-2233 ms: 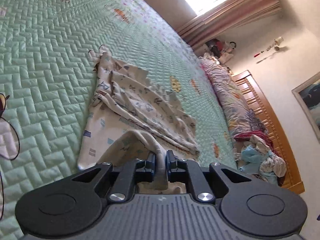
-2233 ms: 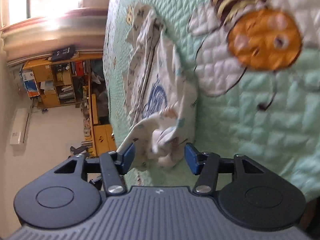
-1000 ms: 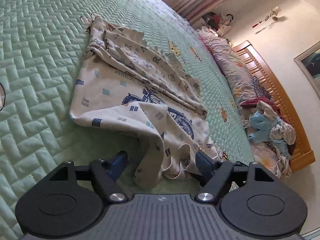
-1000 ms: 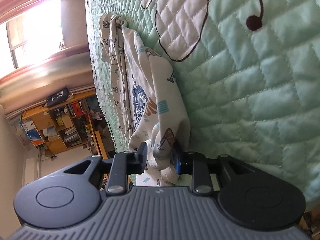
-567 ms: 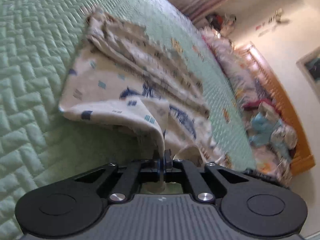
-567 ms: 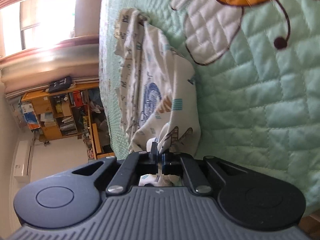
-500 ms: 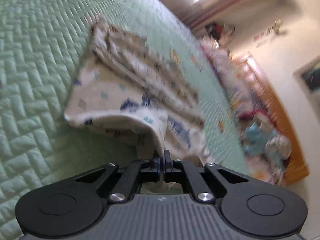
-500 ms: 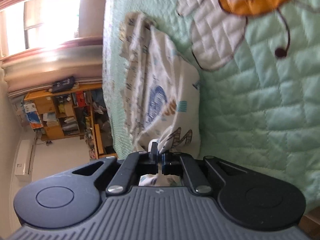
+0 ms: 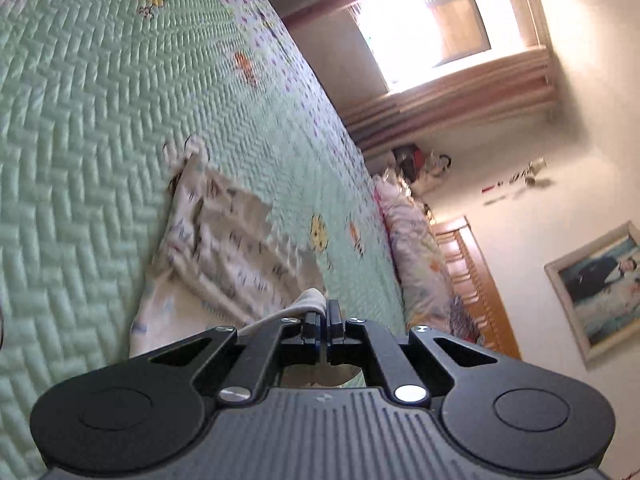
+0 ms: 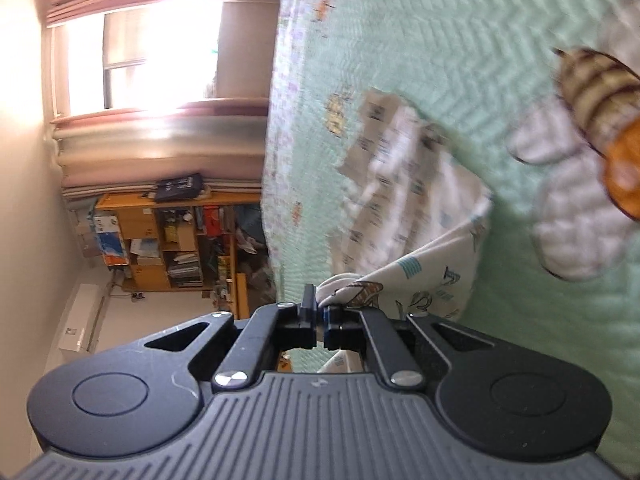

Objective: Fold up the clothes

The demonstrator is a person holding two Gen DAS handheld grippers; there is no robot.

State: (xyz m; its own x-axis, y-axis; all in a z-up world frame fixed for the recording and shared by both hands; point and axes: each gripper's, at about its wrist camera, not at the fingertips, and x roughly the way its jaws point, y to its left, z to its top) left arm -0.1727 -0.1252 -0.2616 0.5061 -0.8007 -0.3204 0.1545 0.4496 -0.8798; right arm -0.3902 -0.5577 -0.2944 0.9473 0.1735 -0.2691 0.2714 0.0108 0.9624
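The printed cream garment [image 9: 224, 240] lies partly folded mid-bed on the green quilted bedspread [image 9: 80, 100], its near edge lifted. The left gripper [image 9: 323, 316] pinches one corner tight; the right gripper [image 10: 318, 312] clamps the other. A floral pillow [image 9: 416, 248] lies along the wooden headboard [image 9: 476, 280]; a bee appliqué [image 10: 592, 120] sits beside the garment.

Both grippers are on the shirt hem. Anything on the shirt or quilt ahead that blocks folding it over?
Nothing visible. The left gripper and right gripper are shut on the shirt, and only folded shirt and bare quilt lie ahead.
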